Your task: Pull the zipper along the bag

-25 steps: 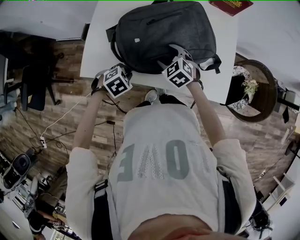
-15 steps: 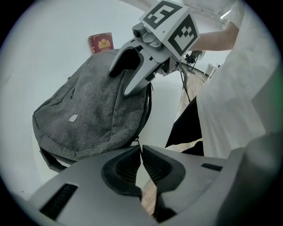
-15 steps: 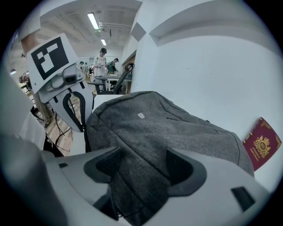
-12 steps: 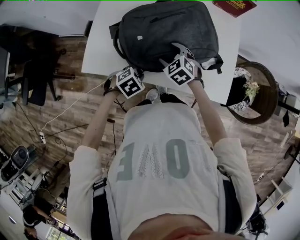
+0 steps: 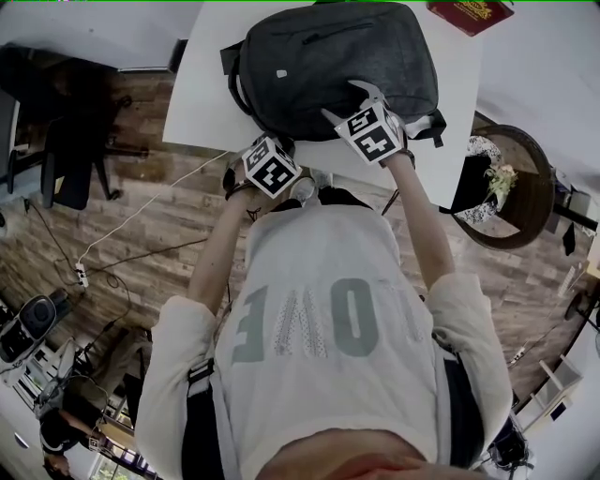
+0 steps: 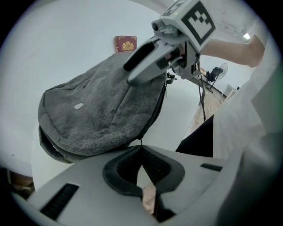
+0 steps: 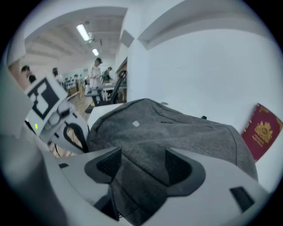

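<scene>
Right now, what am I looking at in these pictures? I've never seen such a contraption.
No robot here: a person wears a camera on the head, looking down, and holds a two-jawed tool in each hand, each carrying its own camera. The cubes with square patterns belong to the tools. On the white table lie a grey backpack and a red booklet. The left tool is closed on what looks like the zipper pull at the backpack's edge. The right tool grips a fold of its fabric.
</scene>
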`<state>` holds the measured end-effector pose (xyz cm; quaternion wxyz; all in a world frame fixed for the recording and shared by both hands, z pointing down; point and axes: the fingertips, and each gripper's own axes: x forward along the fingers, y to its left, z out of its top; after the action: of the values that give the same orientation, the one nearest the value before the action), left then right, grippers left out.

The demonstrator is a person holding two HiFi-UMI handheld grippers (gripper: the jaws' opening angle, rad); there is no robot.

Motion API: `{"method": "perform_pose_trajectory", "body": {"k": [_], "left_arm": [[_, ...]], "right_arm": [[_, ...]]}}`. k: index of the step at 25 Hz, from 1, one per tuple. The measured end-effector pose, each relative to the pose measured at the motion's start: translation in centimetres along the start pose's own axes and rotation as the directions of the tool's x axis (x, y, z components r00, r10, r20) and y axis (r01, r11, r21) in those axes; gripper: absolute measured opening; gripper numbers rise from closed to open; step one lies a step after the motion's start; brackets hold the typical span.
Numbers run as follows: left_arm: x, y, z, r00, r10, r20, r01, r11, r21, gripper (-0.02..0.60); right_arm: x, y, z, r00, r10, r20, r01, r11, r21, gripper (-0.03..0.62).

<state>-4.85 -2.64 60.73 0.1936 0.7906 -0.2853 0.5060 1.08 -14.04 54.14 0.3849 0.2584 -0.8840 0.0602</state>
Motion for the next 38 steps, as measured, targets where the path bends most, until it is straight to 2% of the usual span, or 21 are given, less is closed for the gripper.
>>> {"method": "perform_pose_trajectory", "body": {"k": [2,4,7,9,13,17,20,22,24,27,30,36,38], "left_arm": [[-0.1,0.1,0.0,1.0,0.018,0.012,-0.018,1.0,-0.002,0.025],[-0.1,0.1,0.0,0.999,0.015,0.035,-0.015,1.0,0.0,0.026],[-0.3,1.1,-0.1,0.998,0.035,0.044,-0.036,0.999,0.017,0.025],[-0.3,2.1,-0.2,0.996,0.077,0.033,-0.079,0.996,0.048,0.025],[-0.4,5.2,-0.5,0.994,0.103,0.035,-0.104,0.994,0.02,0.026],[-0.9,10.4,-1.3,0.978,0.207,-0.015,-0.203,0.97,0.132,0.026],[-1.3,14.2,-1.3,0.966,0.256,-0.034,-0.249,0.957,0.148,0.026],[-1.3,15.6,-1.2,0.964,0.262,-0.037,-0.255,0.958,0.131,0.026],[-1.2,15.6,-1.1,0.968,0.249,-0.037,-0.243,0.963,0.117,0.025],[-1.2,14.8,-1.1,0.974,0.226,-0.012,-0.224,0.971,0.08,0.025],[-1.7,14.5,-1.2,0.979,0.203,0.025,-0.203,0.979,0.008,0.025],[-2.6,13.7,-1.5,0.978,0.198,0.062,-0.196,0.98,-0.044,0.026],[-2.6,13.2,-1.6,0.978,0.202,0.06,-0.2,0.979,-0.03,0.026]], "right_arm": [[-1.3,-2.3,1.3,0.998,-0.016,0.06,0.01,0.994,0.107,0.328],[-2.6,-5.6,2.0,0.995,-0.076,0.063,0.069,0.991,0.118,0.328],[-3.0,-10.3,1.1,0.988,-0.145,-0.045,0.148,0.987,0.062,0.328],[-2.8,-12.1,-0.6,0.981,-0.147,-0.13,0.156,0.986,0.056,0.328],[-2.3,-12.1,-1.6,0.973,-0.149,-0.176,0.172,0.977,0.126,0.309],[-1.3,-10.8,-1.2,0.964,-0.15,-0.222,0.197,0.958,0.208,0.246],[-0.8,-10.1,-0.7,0.961,-0.184,-0.205,0.23,0.945,0.231,0.218],[-0.5,-9.7,-0.2,0.959,-0.231,-0.163,0.262,0.944,0.203,0.215],[-0.4,-9.0,0.3,0.952,-0.292,-0.097,0.3,0.95,0.087,0.18],[-0.1,-8.3,0.4,0.932,-0.362,-0.037,0.358,0.93,-0.079,0.128],[0.1,-8.5,0.3,0.932,-0.362,-0.034,0.358,0.93,-0.081,0.121],[0.3,-7.9,0.4,0.928,-0.372,-0.026,0.369,0.926,-0.081,0.117],[0.5,-7.8,0.4,0.929,-0.369,-0.025,0.366,0.927,-0.084,0.115]]}}
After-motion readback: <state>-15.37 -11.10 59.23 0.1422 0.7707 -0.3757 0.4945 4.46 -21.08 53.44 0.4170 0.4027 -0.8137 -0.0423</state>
